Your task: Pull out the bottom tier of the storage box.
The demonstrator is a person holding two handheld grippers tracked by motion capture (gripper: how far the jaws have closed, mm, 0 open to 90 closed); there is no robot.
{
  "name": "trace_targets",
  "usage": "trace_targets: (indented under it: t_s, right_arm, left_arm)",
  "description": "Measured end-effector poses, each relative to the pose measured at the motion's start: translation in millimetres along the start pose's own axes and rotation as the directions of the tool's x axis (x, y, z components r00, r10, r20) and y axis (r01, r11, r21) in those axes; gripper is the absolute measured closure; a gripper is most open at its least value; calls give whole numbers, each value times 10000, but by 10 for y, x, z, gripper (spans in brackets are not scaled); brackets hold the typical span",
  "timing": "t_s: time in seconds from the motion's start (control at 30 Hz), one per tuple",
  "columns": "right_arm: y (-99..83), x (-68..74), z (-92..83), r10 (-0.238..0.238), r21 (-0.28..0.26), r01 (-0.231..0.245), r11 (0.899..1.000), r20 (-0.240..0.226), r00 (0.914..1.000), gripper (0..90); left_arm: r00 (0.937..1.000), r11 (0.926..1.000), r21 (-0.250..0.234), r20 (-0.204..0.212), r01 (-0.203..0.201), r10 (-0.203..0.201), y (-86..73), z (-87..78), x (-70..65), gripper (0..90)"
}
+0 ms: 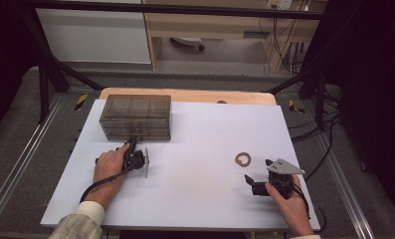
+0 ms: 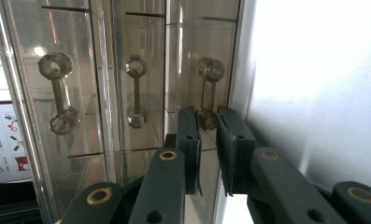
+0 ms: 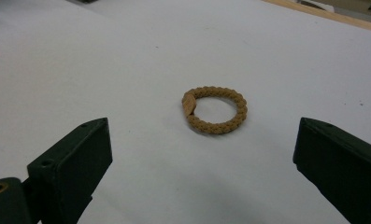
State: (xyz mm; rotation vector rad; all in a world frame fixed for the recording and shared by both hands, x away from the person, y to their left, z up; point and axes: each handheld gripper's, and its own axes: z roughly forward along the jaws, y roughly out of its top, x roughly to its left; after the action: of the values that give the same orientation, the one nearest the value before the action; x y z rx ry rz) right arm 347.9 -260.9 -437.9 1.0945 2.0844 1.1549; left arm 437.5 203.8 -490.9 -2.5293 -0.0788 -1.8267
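Left gripper (image 2: pixel 207 140) is at the front of the clear drawer box (image 1: pixel 135 117), which stands at the far left of the desk (image 1: pixel 195 149). In the left gripper view the jaws are drawn close together around the lower knob of one drawer handle (image 2: pixel 209 91); the knob sits between the two pads, which close on it from both sides. That view is turned on its side, so the three handles appear as upright bars with faceted knobs at each end; the gripped one is nearest the white desk surface. The other two handles (image 2: pixel 136 91) (image 2: pixel 58 93) are untouched. All drawer fronts look flush with the box in the high view.

Right gripper (image 1: pixel 250 180) rests low over the near right part of the desk, held in the person's right hand (image 1: pixel 290 204). Its jaws stand wide apart with nothing between them. A braided brown ring (image 3: pixel 215 110) lies flat on the desk ahead of the jaws, apart from both. In the high view the ring is just beyond the right gripper and well apart from the drawer box.

Left hand (image 1: pixel 108 167) holds its gripper pointing at the box front; a pale sleeve (image 1: pixel 80 224) shows at the bottom edge.
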Motion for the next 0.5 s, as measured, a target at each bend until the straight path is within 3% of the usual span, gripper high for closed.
trace_targets:
  t_s: [0.5]
  right_arm:
    - [5,15,-1,13,16,-13,10000,-46,10000,48]
  left_arm:
    - [9998,9998,140,90,158,-159,20,-179,-50,793]
